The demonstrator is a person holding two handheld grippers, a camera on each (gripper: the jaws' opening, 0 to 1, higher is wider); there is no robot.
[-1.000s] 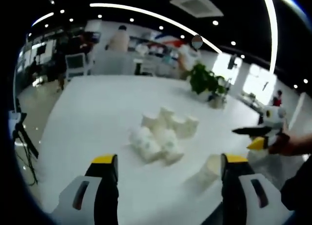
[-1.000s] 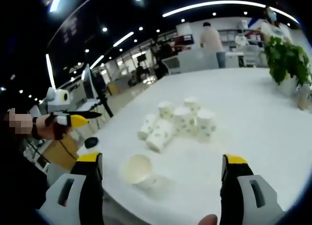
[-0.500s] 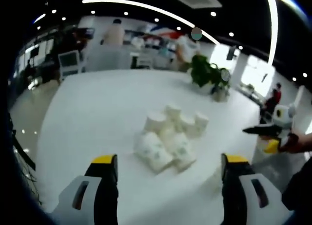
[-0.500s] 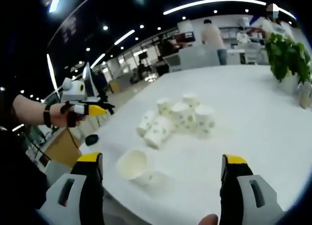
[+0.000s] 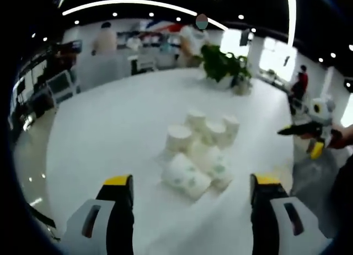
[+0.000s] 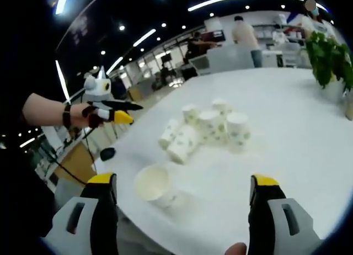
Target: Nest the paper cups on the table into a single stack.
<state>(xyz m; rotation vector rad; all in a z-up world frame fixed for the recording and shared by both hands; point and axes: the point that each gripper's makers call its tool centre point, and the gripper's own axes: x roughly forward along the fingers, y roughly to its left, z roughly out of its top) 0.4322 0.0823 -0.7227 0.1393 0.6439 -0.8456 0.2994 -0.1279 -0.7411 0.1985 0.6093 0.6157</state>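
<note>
Several white paper cups with a green print (image 5: 205, 144) cluster mid-table: some stand on their rims, two lie on their sides in front (image 5: 186, 176). In the right gripper view the same cluster (image 6: 207, 128) sits ahead, and a lone cup (image 6: 154, 186) lies near the table edge with its mouth toward me. My left gripper (image 5: 192, 180) is open and holds nothing, just short of the lying cups. My right gripper (image 6: 183, 179) is also open, with the lone cup just ahead between its jaws. Each gripper shows in the other's view, held off the table's side (image 5: 299, 141) (image 6: 131, 112).
The white table (image 5: 110, 133) is large, with bare surface all around the cups. A potted plant (image 5: 220, 64) stands at its far end, also seen as the plant (image 6: 331, 56). People and desks are in the background. A tripod foot and floor lie beyond the near edge (image 6: 105, 154).
The left view has swung so the cluster looks nearer and the lone cup has left it. In the right view the hand with the left gripper has risen. The cups lie as before.
</note>
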